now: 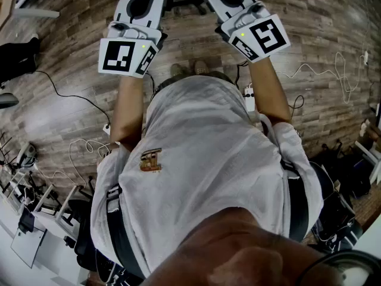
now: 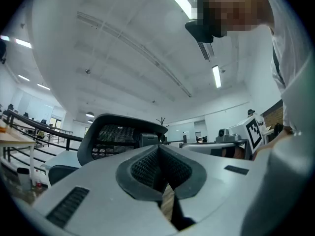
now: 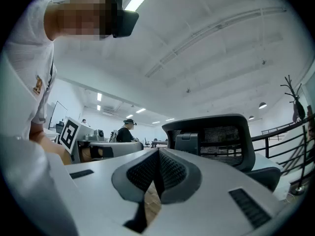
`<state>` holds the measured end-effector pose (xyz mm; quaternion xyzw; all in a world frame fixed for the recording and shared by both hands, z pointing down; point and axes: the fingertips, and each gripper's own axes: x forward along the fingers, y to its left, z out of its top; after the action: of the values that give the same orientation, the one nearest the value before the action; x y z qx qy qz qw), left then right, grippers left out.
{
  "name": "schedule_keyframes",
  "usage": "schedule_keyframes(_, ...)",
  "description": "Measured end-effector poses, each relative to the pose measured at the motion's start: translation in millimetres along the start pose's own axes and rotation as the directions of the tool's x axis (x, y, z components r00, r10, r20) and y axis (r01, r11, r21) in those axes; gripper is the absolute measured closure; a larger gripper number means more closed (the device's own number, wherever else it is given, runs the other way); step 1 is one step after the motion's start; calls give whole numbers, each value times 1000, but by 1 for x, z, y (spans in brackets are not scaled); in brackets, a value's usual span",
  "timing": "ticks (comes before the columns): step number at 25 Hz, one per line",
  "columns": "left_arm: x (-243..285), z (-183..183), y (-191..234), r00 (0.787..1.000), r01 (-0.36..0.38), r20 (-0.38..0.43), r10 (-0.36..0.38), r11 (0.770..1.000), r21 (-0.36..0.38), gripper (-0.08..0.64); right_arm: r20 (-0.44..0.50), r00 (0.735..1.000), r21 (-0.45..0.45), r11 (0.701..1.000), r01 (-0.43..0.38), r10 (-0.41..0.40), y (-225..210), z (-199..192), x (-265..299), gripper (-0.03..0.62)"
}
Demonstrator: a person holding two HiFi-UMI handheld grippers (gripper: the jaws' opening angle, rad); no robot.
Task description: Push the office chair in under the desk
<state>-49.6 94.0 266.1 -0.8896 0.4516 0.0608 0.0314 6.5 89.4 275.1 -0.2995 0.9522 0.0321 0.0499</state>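
The black mesh-backed office chair (image 2: pixel 118 136) is standing upright ahead of both tools, its wide backrest running side to side and its rear support block facing the cameras. Whether either tool is touching it cannot be told. At the left, the person's bare forearm (image 1: pixel 128 109) is reaching straight forward with the white left gripper (image 2: pixel 158 151), whose jaws are pressing together on nothing. At the right, the white right gripper (image 3: pixel 158 154) is being held level beside it, likewise closed and empty. Brown wood-plank floor (image 1: pixel 71 70) is lying open around the person, with white cables (image 1: pixel 340 58) trailing at the sides.
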Motion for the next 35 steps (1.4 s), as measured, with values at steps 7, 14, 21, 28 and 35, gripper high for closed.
schedule_keyframes(7,1,4,2,1000,-1,-1,1,1000,6,540,1,1000,-2,1000,-11,11,0,3,3,558)
schedule_keyframes(14,5,2,4,1000,-2,-7,2,1000,16,540,9,999,20,999,-35,35,-2,3,5,557)
schedule_keyframes(21,11,2,9,1000,5,-19,-3,998,60,540,-7,999,-24,999,-34,34,-12,4,7,555)
schedule_keyframes(28,17,-1,24,998,4,-59,5,989,147,538,-62,998,-111,993,-32,25,-26,1,13,555)
schedule_keyframes(35,23,-8,38,996,3,-86,18,972,237,537,-116,993,-190,981,-24,2,-41,-2,14,554)
